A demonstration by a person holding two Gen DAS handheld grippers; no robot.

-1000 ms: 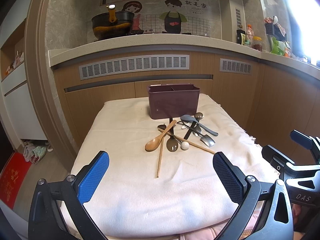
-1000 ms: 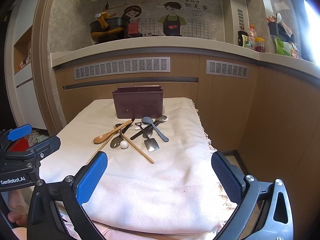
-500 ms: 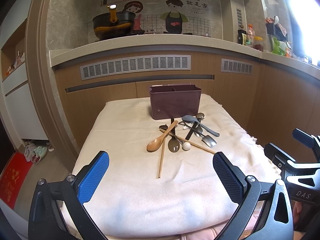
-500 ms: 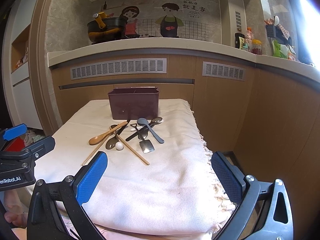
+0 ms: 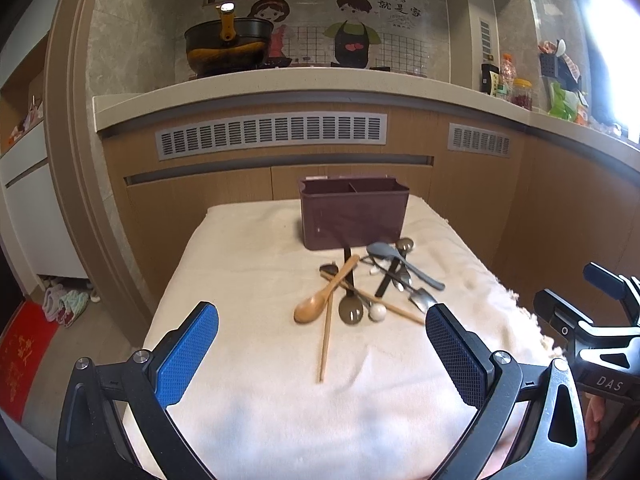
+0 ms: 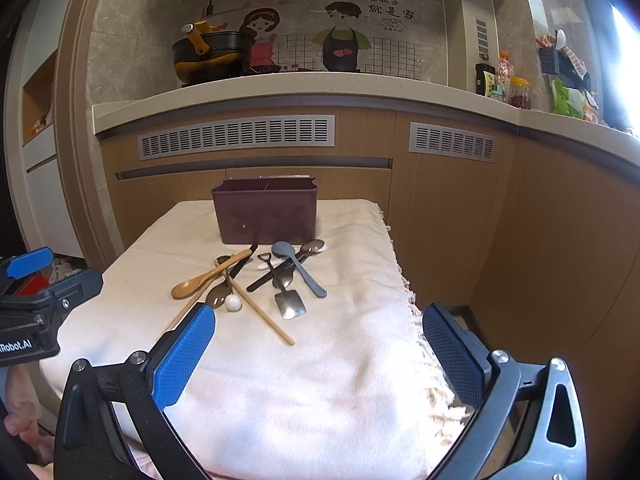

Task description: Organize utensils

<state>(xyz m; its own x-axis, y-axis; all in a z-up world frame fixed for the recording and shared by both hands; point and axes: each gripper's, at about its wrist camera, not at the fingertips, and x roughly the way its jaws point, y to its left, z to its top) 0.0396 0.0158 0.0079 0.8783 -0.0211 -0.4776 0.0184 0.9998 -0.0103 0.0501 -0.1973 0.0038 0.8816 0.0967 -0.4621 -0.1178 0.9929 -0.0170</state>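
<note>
Cream cloth [image 5: 256,392] covers the counter, and against one second ago the utensil pile sits a little nearer and more central in both views, while nothing in it has moved. The left gripper [image 5: 322,354] and the right gripper [image 6: 319,350] both hover over the near edge with jaws wide and empty. The wooden spoon [image 5: 322,294], crossed chopsticks [image 6: 262,312], grey spoon [image 6: 298,266] and small metal spatula [image 6: 290,302] lie just before the dark purple organizer box [image 5: 354,216], with free cloth between them and the grippers.
</note>
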